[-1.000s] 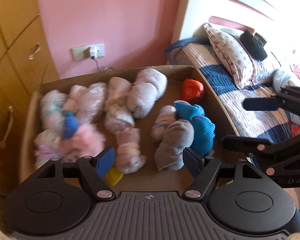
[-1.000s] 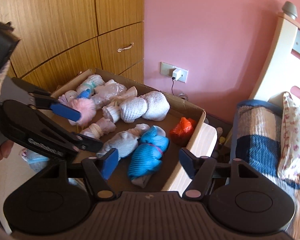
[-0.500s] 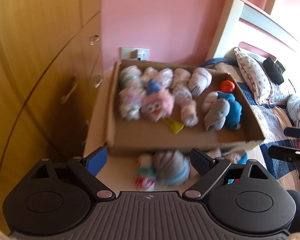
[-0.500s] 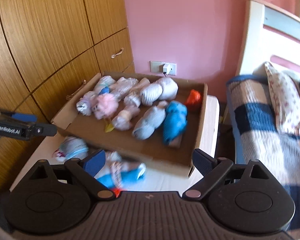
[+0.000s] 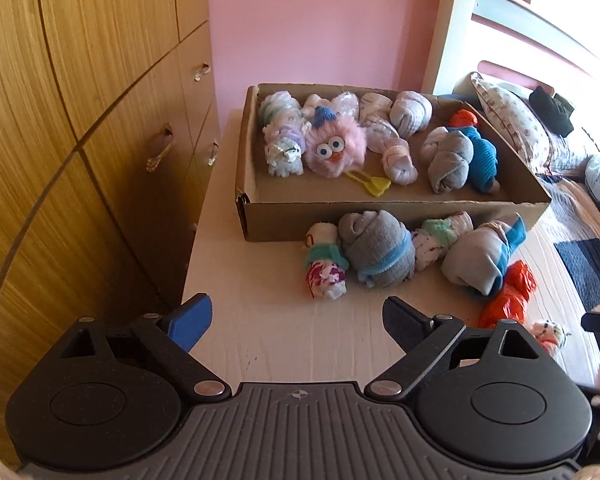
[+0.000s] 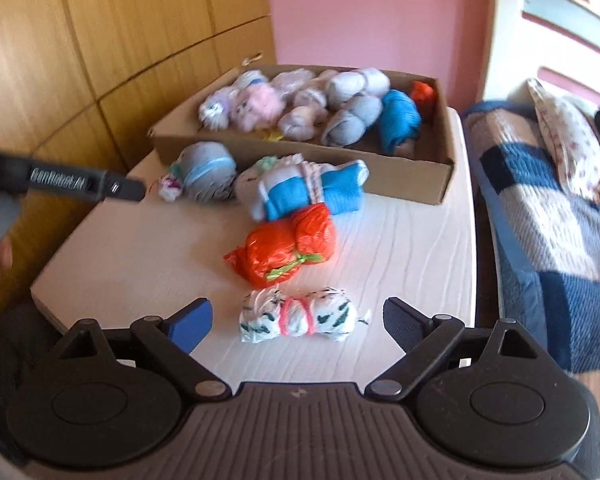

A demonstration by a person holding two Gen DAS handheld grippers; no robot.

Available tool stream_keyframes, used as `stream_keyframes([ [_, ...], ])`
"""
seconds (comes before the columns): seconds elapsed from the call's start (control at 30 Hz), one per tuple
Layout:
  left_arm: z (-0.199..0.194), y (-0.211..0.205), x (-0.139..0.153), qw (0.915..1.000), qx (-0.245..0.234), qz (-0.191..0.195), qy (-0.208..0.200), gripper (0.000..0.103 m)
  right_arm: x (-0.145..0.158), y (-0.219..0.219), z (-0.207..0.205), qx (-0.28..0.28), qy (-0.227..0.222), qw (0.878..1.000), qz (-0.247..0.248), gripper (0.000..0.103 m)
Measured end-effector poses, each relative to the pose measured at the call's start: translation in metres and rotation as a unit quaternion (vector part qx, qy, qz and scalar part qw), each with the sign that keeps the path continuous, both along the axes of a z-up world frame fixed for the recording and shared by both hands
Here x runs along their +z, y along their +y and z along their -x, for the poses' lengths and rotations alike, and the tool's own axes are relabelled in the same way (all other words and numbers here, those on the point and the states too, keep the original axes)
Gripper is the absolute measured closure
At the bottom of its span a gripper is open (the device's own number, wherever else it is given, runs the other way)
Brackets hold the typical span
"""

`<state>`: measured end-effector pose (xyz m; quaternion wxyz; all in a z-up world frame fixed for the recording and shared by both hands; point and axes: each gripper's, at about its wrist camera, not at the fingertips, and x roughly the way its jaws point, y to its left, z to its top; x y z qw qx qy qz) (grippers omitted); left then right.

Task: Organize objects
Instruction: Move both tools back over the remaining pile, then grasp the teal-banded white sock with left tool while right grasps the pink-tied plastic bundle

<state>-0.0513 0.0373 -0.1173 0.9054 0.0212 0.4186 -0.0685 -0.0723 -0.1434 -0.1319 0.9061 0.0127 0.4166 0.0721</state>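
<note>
A cardboard box (image 5: 380, 216) (image 6: 404, 178) on a white table (image 5: 284, 336) holds several rolled sock bundles and a pink fluffy toy (image 5: 334, 148). In front of the box lie loose bundles: a grey one (image 5: 376, 250) (image 6: 208, 172), a grey-and-blue one (image 5: 480, 258) (image 6: 308, 190), an orange one (image 6: 288, 246) (image 5: 508, 298) and a white patterned one (image 6: 300, 316). My left gripper (image 5: 296, 322) is open and empty, above the near table. My right gripper (image 6: 296, 320) is open, with the white patterned bundle between its fingers, untouched.
A wooden wardrobe with drawers (image 5: 80, 120) stands along the left. A bed with a striped quilt (image 6: 560, 232) and pillow (image 5: 512, 120) lies to the right. A pink wall is behind. The left gripper's finger (image 6: 80, 184) reaches in from the left in the right wrist view.
Both grippers have pulled back from over the box towards the near edge of the table. The loose bundles in front of the box have come into view. Both stay open.
</note>
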Motion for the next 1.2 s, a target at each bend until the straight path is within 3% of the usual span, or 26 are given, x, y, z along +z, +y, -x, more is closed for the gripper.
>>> stream_keyframes([
  [0.3,-0.025,-0.008,-0.012,0.9997,-0.014,-0.018,0.003,0.010,-0.016,-0.008,-0.003,-0.020,0.014,1.000,-0.013,0.028],
  [0.47,-0.034,-0.010,-0.022,0.9993,-0.027,-0.025,0.011,0.019,-0.020,-0.010,-0.006,-0.022,0.017,0.999,-0.016,0.036],
  [0.7,-0.042,-0.012,-0.028,0.9991,-0.030,-0.026,0.016,0.027,-0.021,-0.008,-0.005,-0.020,0.010,1.000,-0.016,0.037],
  [0.83,-0.046,-0.015,-0.032,0.9988,-0.038,-0.018,0.026,0.043,-0.021,-0.008,-0.005,-0.019,0.010,1.000,-0.019,0.038],
  [1.0,-0.049,-0.014,-0.034,0.9990,-0.035,-0.004,0.027,0.052,-0.021,-0.006,-0.006,-0.016,0.010,1.000,-0.018,0.040],
  [1.1,-0.051,-0.017,-0.033,0.9987,-0.043,-0.004,0.027,0.066,-0.020,-0.006,-0.005,-0.015,0.009,1.000,-0.018,0.041],
  [1.2,-0.050,-0.017,-0.033,0.9986,-0.044,0.001,0.029,0.070,-0.018,-0.006,-0.004,-0.011,0.006,1.000,-0.022,0.041],
])
